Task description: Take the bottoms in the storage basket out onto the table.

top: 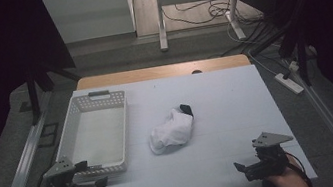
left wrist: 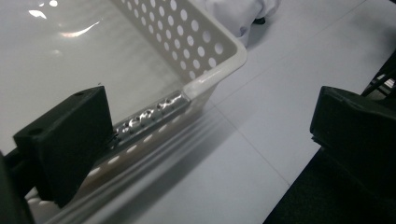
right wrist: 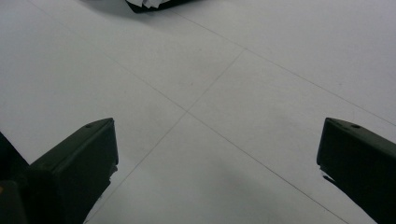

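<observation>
A crumpled white cloth with a black part (top: 172, 129) lies near the middle of the white table (top: 223, 115). A white perforated basket (top: 94, 135) stands empty at the left. My left gripper (top: 98, 181) rests open at the table's front left, just off the basket's near right corner (left wrist: 219, 60). The cloth's edge (left wrist: 238, 11) peeks in beyond the basket in the left gripper view. At the front right my right gripper (top: 239, 167) is open over bare table, with the cloth's dark edge (right wrist: 149, 4) far ahead of it.
A wooden strip (top: 161, 71) borders the table's far edge. Metal rails (top: 19, 167) run along both sides. A power strip (top: 290, 83) and cables lie on the floor at the right, and white desk legs (top: 160, 18) stand behind.
</observation>
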The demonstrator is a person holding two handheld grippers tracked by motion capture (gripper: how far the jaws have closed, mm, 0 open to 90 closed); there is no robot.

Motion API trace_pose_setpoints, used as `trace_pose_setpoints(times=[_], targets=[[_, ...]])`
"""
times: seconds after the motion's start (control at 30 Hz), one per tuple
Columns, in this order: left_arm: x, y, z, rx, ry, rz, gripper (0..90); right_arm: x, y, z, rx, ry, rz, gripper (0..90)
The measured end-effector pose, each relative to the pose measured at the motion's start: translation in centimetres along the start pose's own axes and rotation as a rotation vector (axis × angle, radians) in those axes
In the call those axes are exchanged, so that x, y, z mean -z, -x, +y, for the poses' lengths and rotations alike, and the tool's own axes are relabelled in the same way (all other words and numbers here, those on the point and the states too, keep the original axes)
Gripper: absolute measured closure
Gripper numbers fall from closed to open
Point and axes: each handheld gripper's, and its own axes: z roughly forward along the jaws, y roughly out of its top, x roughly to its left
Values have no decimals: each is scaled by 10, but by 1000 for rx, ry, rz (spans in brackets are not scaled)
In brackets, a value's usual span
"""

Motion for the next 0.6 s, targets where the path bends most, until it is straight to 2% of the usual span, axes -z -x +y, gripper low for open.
trace_pose_setpoints(times=[0.2, 0.6], targets=[[5, -1, -8, 5, 28, 20, 0, 0, 0, 0, 1, 1, 0, 0], [12, -4, -25, 27, 25, 56, 1, 0, 0, 0, 1, 2, -2, 0]])
